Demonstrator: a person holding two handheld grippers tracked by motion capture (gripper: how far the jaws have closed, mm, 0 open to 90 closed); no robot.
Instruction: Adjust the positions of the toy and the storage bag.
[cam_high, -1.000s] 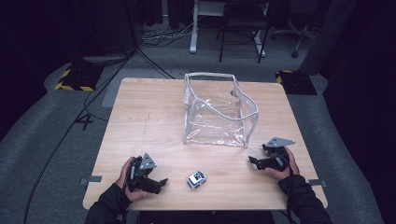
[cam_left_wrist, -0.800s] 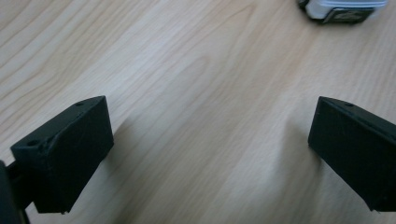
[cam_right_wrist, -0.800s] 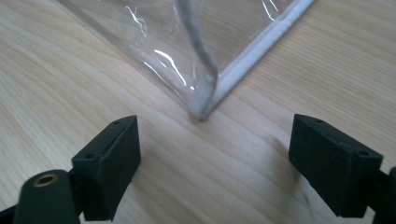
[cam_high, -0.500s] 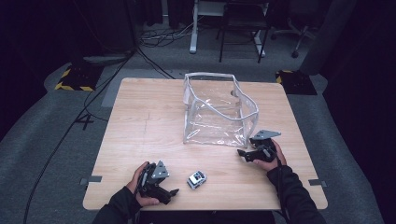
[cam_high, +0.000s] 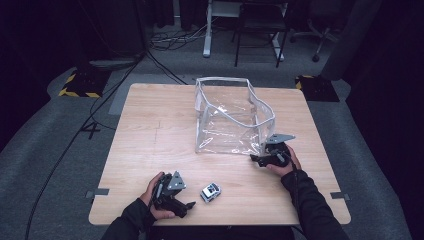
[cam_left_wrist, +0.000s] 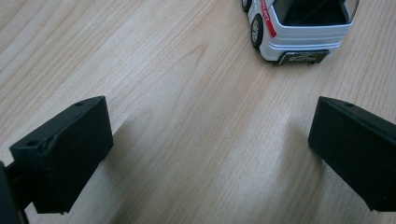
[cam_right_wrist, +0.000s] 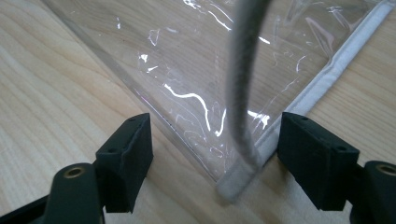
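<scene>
the toy car (cam_high: 210, 192) stands on the tabletop (cam_high: 150, 130), outside the clear bag (cam_high: 232, 117), so nothing seems done yet. the left gripper (cam_left_wrist: 210, 140) is released, jaws wide, with the car just ahead of it. the right gripper (cam_right_wrist: 215, 154) is also released, its jaws around the bag's near corner but not clenched. probably 2 grasps are left.

Table (cam_high: 150, 125): pale wood, visible grain, matt | bag (cam_high: 227, 122): clear glossy plastic film, creased, catching glare, edged in grey cloth-like trim | toy car (cam_left_wrist: 299, 28): white shiny plastic | left gripper (cam_left_wrist: 210, 154) and right gripper (cam_right_wrist: 212, 165): matt black plastic jaws.
</scene>
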